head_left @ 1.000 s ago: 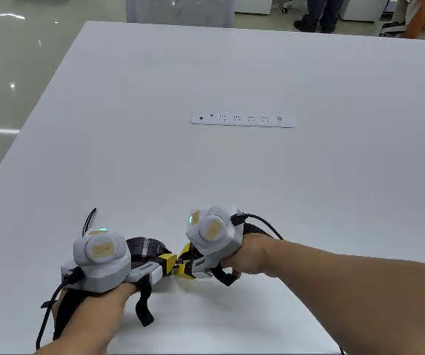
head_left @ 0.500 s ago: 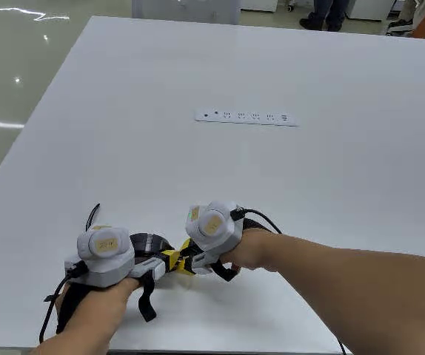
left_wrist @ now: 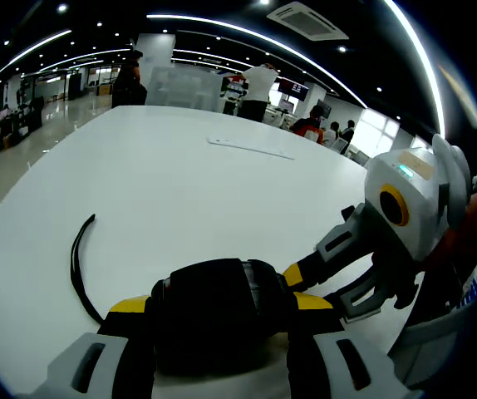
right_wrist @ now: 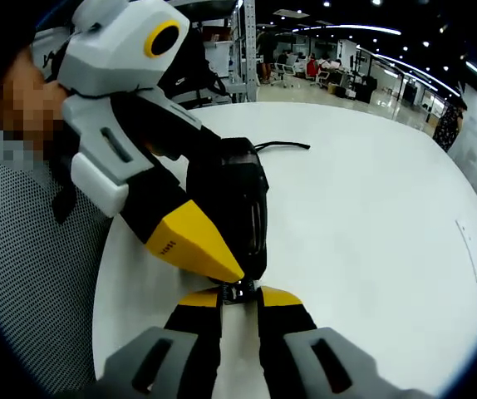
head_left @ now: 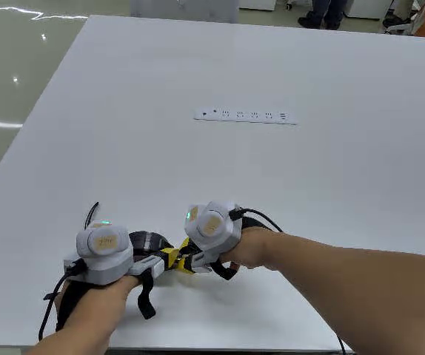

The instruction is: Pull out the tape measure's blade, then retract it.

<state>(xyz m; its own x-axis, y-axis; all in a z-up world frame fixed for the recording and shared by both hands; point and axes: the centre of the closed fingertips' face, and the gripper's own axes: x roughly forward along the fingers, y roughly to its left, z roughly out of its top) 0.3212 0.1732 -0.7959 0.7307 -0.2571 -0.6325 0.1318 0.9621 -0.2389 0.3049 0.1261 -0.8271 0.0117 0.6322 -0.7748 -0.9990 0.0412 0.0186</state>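
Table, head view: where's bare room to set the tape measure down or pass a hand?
Crowded: the near edge, where left gripper and right gripper meet on the tape measure, with a cord lying to their left. Free: the wide stretch of table between them and the power strip, off both ends of the strip, and beyond it.

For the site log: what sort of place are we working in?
Probably an open-plan lab or workshop hall: a large white workbench with a power strip on it, a glossy floor, people standing in the background.
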